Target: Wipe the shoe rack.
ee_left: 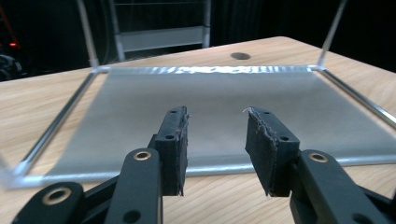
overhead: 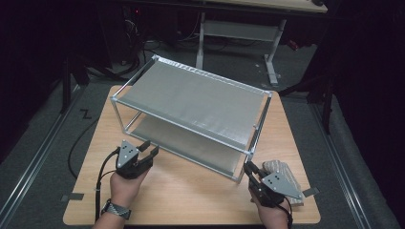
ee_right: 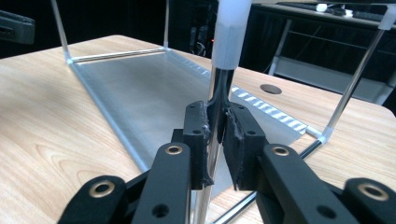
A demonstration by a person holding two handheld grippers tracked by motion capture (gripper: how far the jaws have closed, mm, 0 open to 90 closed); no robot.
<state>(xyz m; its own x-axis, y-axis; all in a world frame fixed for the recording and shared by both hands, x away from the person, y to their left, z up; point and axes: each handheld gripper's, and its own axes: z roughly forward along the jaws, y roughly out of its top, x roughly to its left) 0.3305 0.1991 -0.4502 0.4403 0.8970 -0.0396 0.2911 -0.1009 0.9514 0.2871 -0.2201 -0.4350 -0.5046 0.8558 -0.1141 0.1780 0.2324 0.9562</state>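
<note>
1. My right gripper (overhead: 251,172) has its jaws clamped on the front right post (ee_right: 218,112) of the rack (overhead: 191,102), steadying it mid-tabletop (overhead: 181,191).
2. My left gripper (overhead: 148,148) waits with jaws apart and empty, near the rack's front left corner.

The grey object (overhead: 284,172) on the counter (overhead: 191,191) lies half hidden behind the right gripper (overhead: 250,170); what it is cannot be told. The rack post (ee_right: 227,42) runs off the right gripper view's top edge.

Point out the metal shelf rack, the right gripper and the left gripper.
metal shelf rack (overhead: 191,95): high view, on its upper shelf.
right gripper (ee_right: 215,128): right gripper view, between fingertips clamping the rack's corner post.
left gripper (ee_left: 217,140): left gripper view, between its parted fingertips.
</note>
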